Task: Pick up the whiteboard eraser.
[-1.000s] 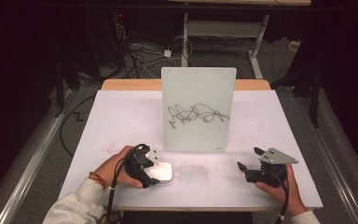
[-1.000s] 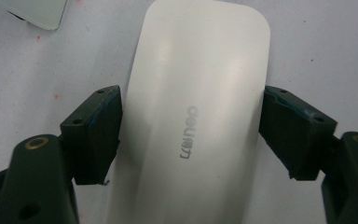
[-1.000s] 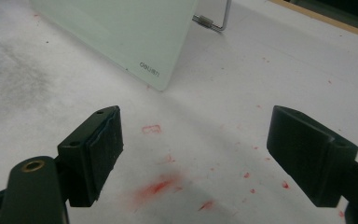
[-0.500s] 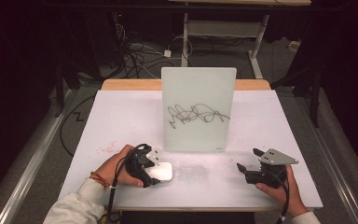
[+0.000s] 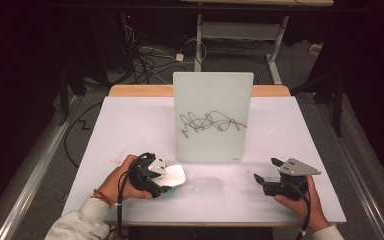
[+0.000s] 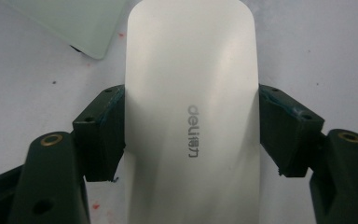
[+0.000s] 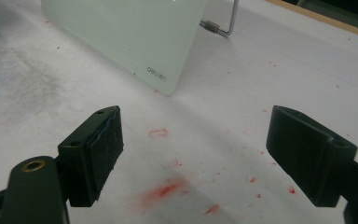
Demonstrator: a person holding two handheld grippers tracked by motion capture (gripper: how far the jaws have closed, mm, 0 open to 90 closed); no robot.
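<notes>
Jaws of the left hand-held gripper (image 6: 191, 140) press against both long sides of a white eraser (image 6: 191, 107), a smooth rounded block with grey "deli" lettering along its back. From the high view, that hand-held gripper (image 5: 166, 176) sits low over the near left part of the tabletop (image 5: 130, 125), with the eraser (image 5: 176, 175) poking out toward the middle and the person's left hand (image 5: 117, 180) wrapped around the body behind it. Just beyond it stands a pale glass whiteboard (image 5: 212, 117) (propped upright, with a black scribble across its middle), its lower corner close to the eraser's far end. Over at the near right, the right hand-held gripper (image 5: 265, 172) rests with its jaws spread wide and nothing between them (image 7: 196, 154). Beneath it the tabletop (image 7: 270, 74) carries red marker smudges (image 7: 165, 190), and a grey smear lies in front of the board (image 5: 207, 182).
</notes>
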